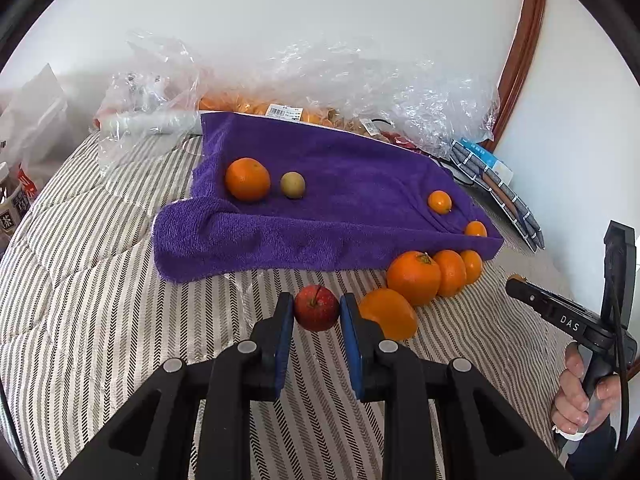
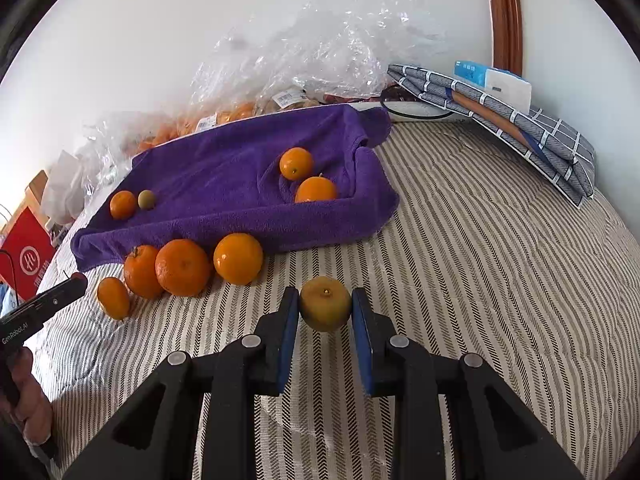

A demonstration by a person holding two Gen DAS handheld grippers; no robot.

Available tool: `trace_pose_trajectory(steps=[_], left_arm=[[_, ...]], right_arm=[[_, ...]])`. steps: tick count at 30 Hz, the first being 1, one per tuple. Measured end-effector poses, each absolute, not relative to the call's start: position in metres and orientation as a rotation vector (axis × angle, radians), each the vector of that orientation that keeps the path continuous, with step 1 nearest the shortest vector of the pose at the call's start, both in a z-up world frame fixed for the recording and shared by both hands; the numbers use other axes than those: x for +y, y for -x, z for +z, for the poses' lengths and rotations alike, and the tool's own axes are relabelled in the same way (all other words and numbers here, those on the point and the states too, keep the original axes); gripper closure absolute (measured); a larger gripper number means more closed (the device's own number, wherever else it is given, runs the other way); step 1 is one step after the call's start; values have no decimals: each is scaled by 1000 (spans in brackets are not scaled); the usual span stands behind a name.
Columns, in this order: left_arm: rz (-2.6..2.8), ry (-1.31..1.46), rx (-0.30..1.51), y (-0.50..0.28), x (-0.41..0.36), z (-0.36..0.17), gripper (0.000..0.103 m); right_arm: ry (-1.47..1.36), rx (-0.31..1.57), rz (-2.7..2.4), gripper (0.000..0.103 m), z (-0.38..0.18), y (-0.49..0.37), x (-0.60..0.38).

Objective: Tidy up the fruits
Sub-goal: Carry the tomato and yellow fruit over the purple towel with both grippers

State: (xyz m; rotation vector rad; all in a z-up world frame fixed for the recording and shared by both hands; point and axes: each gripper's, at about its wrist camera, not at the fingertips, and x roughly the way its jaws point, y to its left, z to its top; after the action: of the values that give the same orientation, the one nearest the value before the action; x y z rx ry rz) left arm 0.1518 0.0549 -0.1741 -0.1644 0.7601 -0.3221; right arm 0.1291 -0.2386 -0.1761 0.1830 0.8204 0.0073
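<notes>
Two claws pinch fruit above the striped bed cover (image 1: pixel 80 280): your left gripper (image 1: pixel 316 312) holds the red apple (image 1: pixel 317 307), your right gripper (image 2: pixel 325 312) the yellowish fruit (image 2: pixel 325 303). Behind the purple towel (image 1: pixel 340 184), bagged fruit (image 1: pixel 256 106) blurs under plastic.

My left gripper (image 1: pixel 316 312) has an apple (image 1: pixel 317 308) between its pads, over the bed cover (image 1: pixel 80 300). Just right of it lie 4 oranges (image 1: pixel 414 278) in a row along the front edge of the towel (image 1: pixel 340 184). My right gripper (image 2: pixel 325 312) has a fruit (image 2: pixel 325 304) between its pads, right of that row. On the towel: 1 orange (image 1: pixel 247 179) w/ a small fruit (image 1: pixel 292 185) beside it at the left; 2 small oranges (image 1: pixel 439 202) at the right end. Behind the towel, against the wall: plastic bags (image 1: pixel 360 80) w/ more fruit. Folded cloth (image 2: pixel 520 128) lies far right.
</notes>
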Motion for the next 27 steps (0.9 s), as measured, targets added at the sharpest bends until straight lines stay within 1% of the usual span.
trace_pose_trajectory(steps=[7,18,23,27], left_arm=[[-296,205,753,-154,64,-174,80],[-257,238,715,-151,78,-165,80],[-258,243,672,-154,83,-145,80],[-271,233,636,-169,77,-124,80]], right_arm=[[-240,767,3,76,-171,-122,-248],[-226,769,-54,76,-165,-119,-256],[-209,758,-29,76,-142,-124,-261],[-181,701,-18,76,-117,-141,-259]])
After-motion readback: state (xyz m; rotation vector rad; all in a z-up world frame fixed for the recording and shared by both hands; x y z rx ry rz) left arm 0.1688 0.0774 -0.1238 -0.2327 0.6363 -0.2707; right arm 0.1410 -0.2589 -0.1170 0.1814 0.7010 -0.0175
